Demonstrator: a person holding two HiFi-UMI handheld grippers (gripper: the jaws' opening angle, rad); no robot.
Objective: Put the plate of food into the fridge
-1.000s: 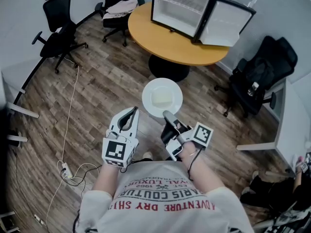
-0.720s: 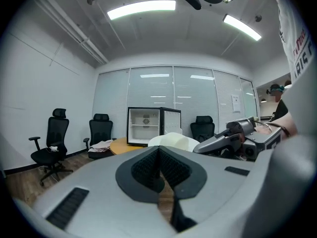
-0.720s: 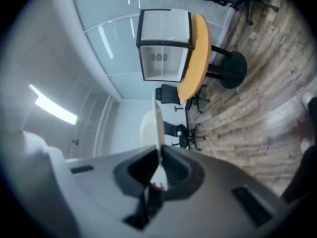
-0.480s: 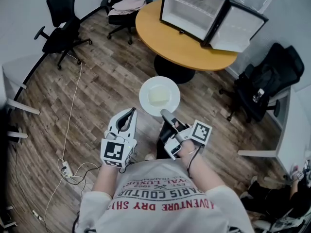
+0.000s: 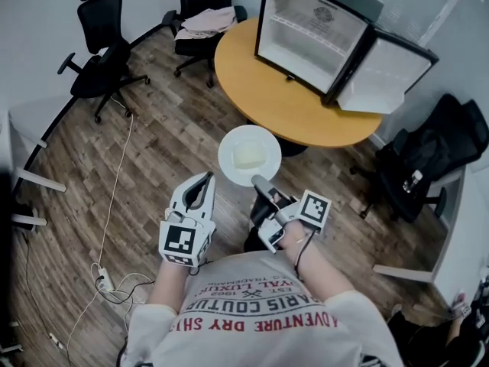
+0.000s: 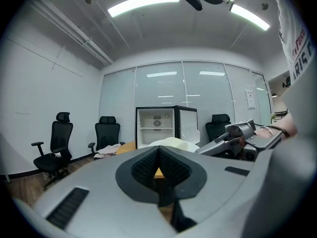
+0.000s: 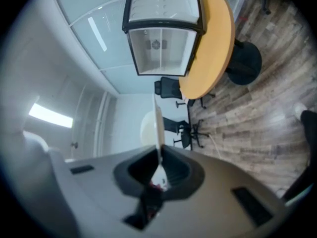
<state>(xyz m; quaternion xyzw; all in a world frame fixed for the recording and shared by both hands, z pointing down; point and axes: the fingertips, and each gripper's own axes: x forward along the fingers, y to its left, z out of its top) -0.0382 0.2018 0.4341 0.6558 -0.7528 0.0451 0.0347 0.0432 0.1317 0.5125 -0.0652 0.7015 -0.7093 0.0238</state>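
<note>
A white plate [image 5: 249, 155] carrying a pale slab of food [image 5: 249, 156] hangs level in the air before me. My right gripper [image 5: 258, 182] is shut on the plate's near rim; in the right gripper view the plate [image 7: 158, 128] shows edge-on between the jaws. To its left my left gripper [image 5: 202, 183] is shut and holds nothing. The small black fridge [image 5: 315, 37] stands on the round orange table [image 5: 283, 92] ahead, its door [image 5: 383, 73] swung open to the right and its white shelves bare. It shows too in the left gripper view as the fridge [image 6: 157, 127].
Black office chairs stand around: one [image 5: 103, 48] at the far left, one with clothes [image 5: 205, 19] behind the table, one [image 5: 425, 163] at the right. A white cable [image 5: 114, 176] runs across the wooden floor to a power strip [image 5: 104, 282]. White desk edges [image 5: 458, 209] border both sides.
I have walked closer to the table: fridge and table sit larger and nearer the plate. Both grippers keep their places before me, the right still holding the plate.
</note>
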